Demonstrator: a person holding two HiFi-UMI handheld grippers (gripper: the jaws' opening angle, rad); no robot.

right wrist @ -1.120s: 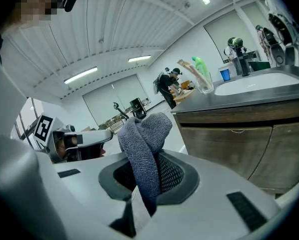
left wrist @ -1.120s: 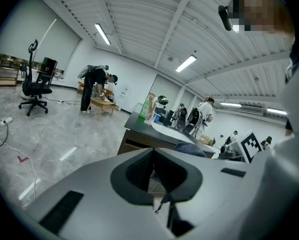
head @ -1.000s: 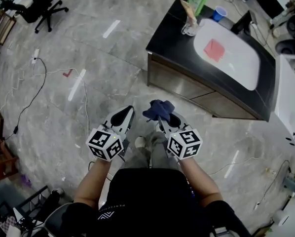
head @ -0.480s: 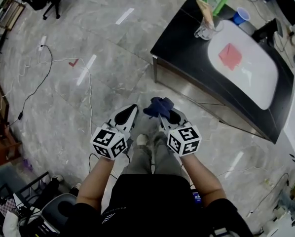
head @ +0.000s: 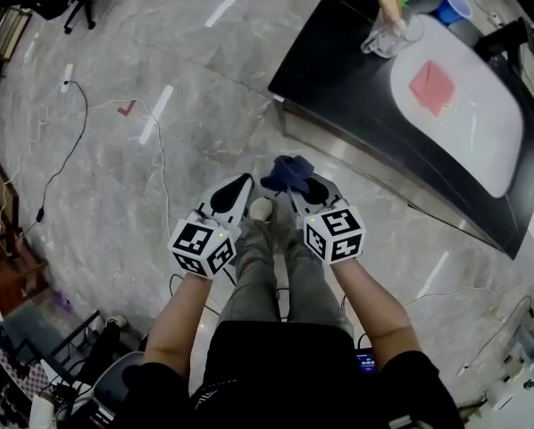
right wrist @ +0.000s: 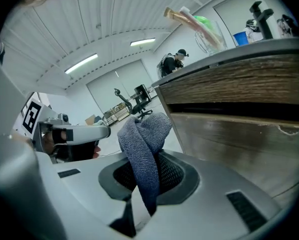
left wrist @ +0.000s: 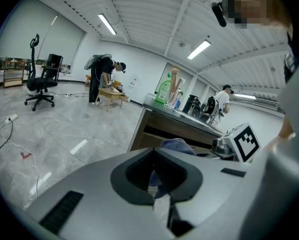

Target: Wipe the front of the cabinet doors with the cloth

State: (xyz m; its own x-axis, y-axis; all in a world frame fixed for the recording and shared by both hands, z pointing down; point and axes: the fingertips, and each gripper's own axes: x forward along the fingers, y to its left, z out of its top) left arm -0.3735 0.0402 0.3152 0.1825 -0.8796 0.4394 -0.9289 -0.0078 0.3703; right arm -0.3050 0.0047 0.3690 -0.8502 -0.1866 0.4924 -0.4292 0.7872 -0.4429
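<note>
grey floor (head: 115,195) — left gripper (head: 239,186) level beside right gripper (head: 297,191) with cloth (head: 287,172)

I've got the cabinet (head: 329,70) ahead & to the right, basin (head: 481,141) on its top, cloth (head: 287,172) betw. R gripper's (head: 296,190) jaws, L gripper (head: 238,189) just left.

from the head we look steeply down, well above the floor (head: 97,239), with the cabinet (head: 329,70) at upper right. the left gripper view and the right gripper view sit low, just behind their jaws, facing level toward the cabinet's front edge — all three share cabinet and floor.
</note>
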